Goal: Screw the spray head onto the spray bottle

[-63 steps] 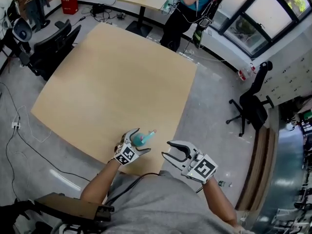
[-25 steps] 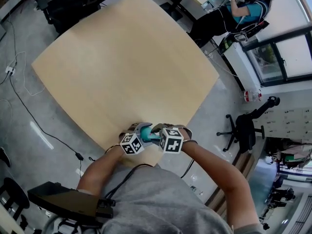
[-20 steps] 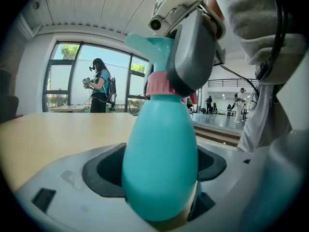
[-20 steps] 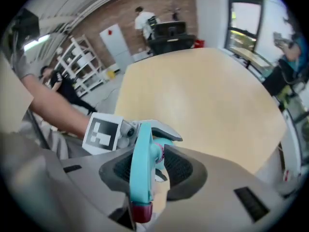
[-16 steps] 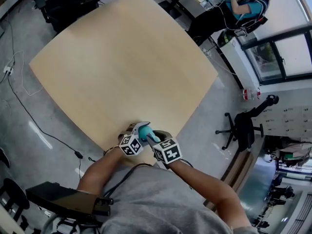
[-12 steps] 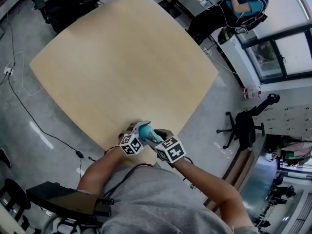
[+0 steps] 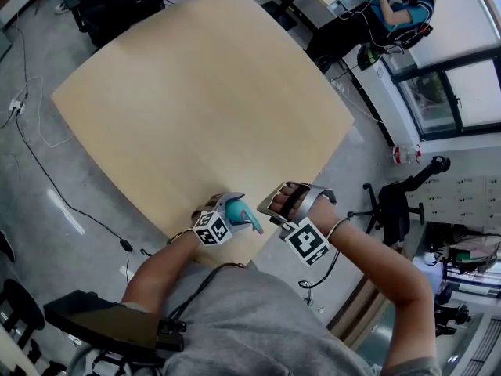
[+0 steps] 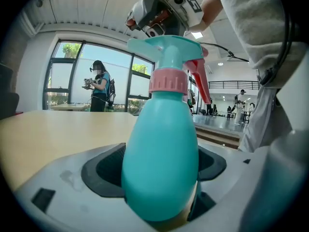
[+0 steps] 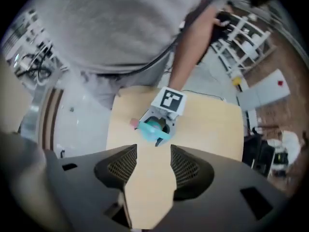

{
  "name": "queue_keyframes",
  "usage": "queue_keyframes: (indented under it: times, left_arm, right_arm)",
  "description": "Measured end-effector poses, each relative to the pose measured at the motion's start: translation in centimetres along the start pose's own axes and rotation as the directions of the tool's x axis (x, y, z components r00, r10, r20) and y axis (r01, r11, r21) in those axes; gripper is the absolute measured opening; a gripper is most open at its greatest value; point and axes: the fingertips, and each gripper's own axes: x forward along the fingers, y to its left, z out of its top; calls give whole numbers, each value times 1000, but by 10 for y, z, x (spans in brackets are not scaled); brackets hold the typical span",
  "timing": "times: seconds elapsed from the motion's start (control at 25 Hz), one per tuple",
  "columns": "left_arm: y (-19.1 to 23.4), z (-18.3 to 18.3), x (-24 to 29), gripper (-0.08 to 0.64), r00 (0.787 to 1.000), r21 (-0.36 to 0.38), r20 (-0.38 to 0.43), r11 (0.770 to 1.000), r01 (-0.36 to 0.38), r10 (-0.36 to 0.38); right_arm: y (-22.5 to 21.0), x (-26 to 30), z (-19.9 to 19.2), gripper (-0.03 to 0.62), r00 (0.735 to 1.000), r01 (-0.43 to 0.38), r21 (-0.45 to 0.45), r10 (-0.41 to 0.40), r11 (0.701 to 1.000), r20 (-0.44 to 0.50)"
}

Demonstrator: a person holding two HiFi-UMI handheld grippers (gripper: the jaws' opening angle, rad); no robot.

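Teal spray bottle [image 8: 161,129] clamped in our left tongs [image 8: 158,167].
Our right tongs [image 9: 153,162] are opening, empty, near it.

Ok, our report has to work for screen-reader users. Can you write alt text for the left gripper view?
A teal spray bottle stands upright, gripped by the left gripper, with its spray head, pink collar and red trigger on top and a tan table behind. The right gripper shows above the head, its jaws opening with nothing between them.
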Motion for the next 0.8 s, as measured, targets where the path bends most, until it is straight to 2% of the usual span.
queue_keyframes:
  times: [0.04,0.16,0.28,0.32,0.36,0.4,0.48,0.56,0.6,0.64,0.68,0.72,0.76,0.8]
  left_arm:
    - [1,-1,0,393,1000,-1,-1,1000,1,-1]
    - [4,-3,0,394,1000,-1,-3,1000,1,-1]
    - [4,-3,2,393,1000,0,-2,1000,2,-2]
    - [3,-3,3,394,1000,0,-3,1000,2,-2]
    - [2,-4,4,394,1000,0,-3,1000,2,-2]
    - [1,-4,4,394,1000,0,-2,1000,1,-1]
    - [1,-4,2,394,1000,0,0,1000,-1,1]
    - [2,-5,-1,393,1000,-1,1,1000,-3,3]
    - [3,-5,-2,394,1000,-3,1,1000,-4,4]
    - [3,-5,-1,394,1000,-5,1,1000,-5,5]
    - [2,-4,0,394,1000,-7,3,1000,-7,7]
    - [1,-4,1,394,1000,-10,4,1000,-10,10]
    - [0,-4,1,394,1000,-14,6,1000,-14,14]
    - [0,-4,2,394,1000,-18,8,1000,-20,20]
  right_arm:
    - [5,7,-1,219,1000,-24,-103,23,994,-16]
    - [10,29,11,219,998,-56,-286,61,957,11]
    - [18,53,18,218,995,-92,-400,101,912,2]
    - [20,60,19,215,994,-102,-418,110,903,-5]
    - [21,65,20,185,993,-108,-420,116,901,-6]
    - [20,69,22,104,992,-113,-401,123,909,-1]
    - [14,72,28,95,990,-126,-294,139,948,23]
    - [6,74,31,95,988,-137,-79,142,987,61]
    - [1,74,30,95,987,-141,82,133,987,92]
    - [-2,75,27,95,984,-148,276,115,950,133]
    - [-5,76,23,95,980,-159,483,80,861,179]
    - [-5,76,18,95,975,-172,676,25,717,221]
    - [-6,76,13,95,969,-182,827,-48,532,244]
    - [-5,74,8,96,962,-186,927,-132,327,239]
